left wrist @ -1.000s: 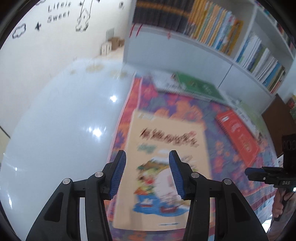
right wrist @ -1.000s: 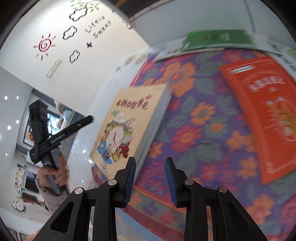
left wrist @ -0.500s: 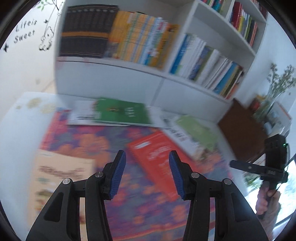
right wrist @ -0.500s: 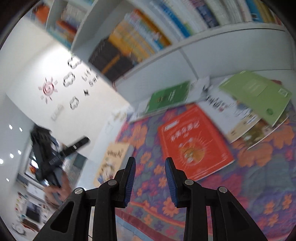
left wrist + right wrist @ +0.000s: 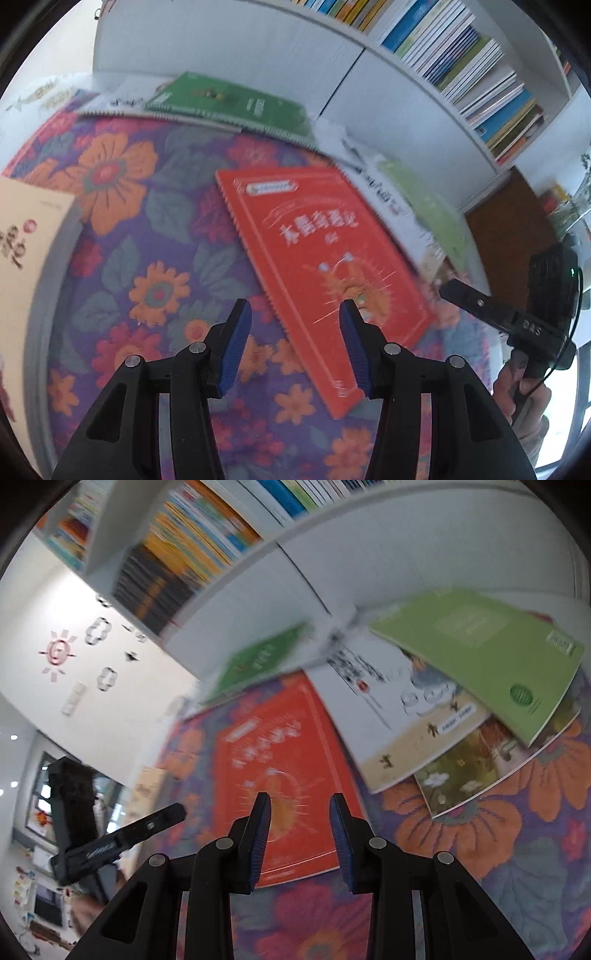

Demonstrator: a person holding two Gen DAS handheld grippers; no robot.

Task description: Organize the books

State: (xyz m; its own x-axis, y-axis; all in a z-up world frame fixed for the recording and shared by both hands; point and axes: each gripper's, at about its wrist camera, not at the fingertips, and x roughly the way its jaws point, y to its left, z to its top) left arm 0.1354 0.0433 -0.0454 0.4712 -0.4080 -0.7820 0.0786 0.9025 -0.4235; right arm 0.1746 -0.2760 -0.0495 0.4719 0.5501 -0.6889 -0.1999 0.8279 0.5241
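We see a white bookcase (image 5: 388,96) along the far side, its shelves packed with upright books. Before it lies a soft rug (image 5: 147,229) woven with orange flowers on purple. On the rug rests a flat red book (image 5: 317,266), spiral-bound; farther off a dark green book (image 5: 236,101), to the right a lime one (image 5: 480,653) atop others. Our left gripper (image 5: 291,339) and right gripper (image 5: 299,827) hover, jaws moderately parted, empty.
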